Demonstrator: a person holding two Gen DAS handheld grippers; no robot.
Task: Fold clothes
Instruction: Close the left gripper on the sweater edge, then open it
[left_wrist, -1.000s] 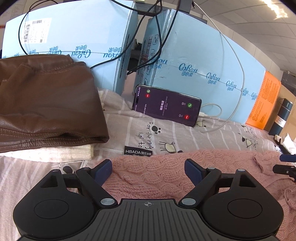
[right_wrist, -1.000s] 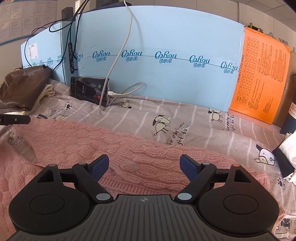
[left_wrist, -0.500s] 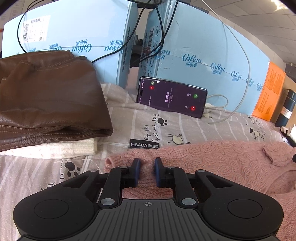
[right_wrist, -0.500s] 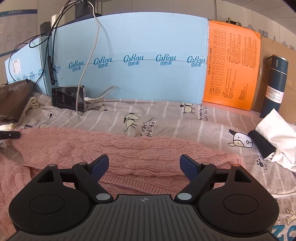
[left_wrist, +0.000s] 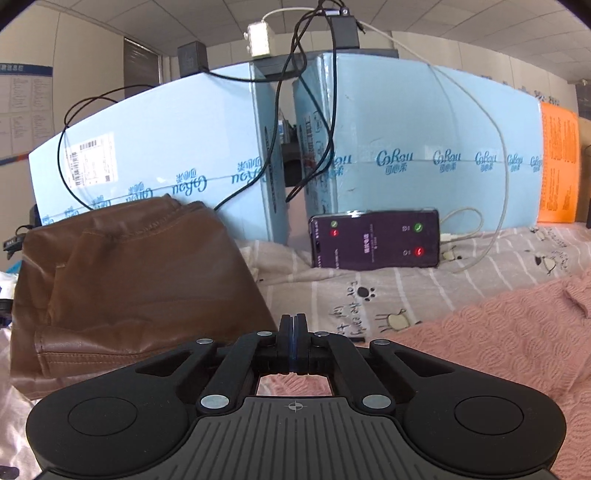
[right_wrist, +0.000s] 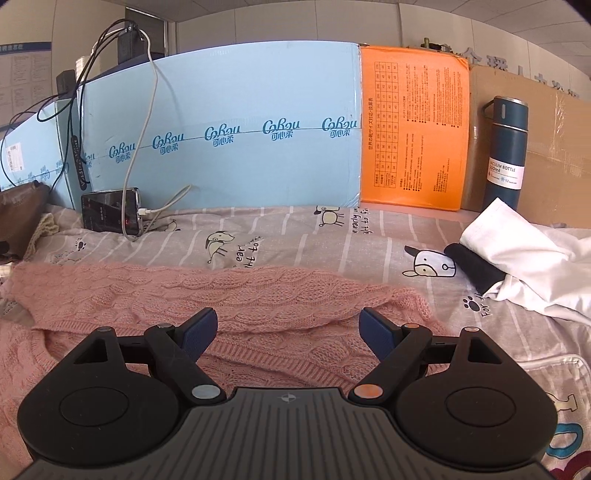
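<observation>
A pink cable-knit sweater (right_wrist: 221, 295) lies spread on the printed bedsheet; it also shows in the left wrist view (left_wrist: 498, 332). My left gripper (left_wrist: 293, 332) is shut at the sweater's left edge, with pink knit showing just under the closed fingers, and is raised a little. My right gripper (right_wrist: 288, 328) is open and empty, low over the sweater's right part, with a folded-over edge lying between and ahead of its fingers.
A folded brown leather garment (left_wrist: 122, 280) lies on the left. A phone (left_wrist: 375, 240) on a white cable leans on blue boxes (right_wrist: 240, 129) at the back. A white garment (right_wrist: 528, 258), a dark flask (right_wrist: 504, 147) and an orange box (right_wrist: 410, 129) are on the right.
My left gripper closed on the sweater's left edge and lifted, tilting its view upward. My right gripper stayed open and swung to the right along the sweater.
</observation>
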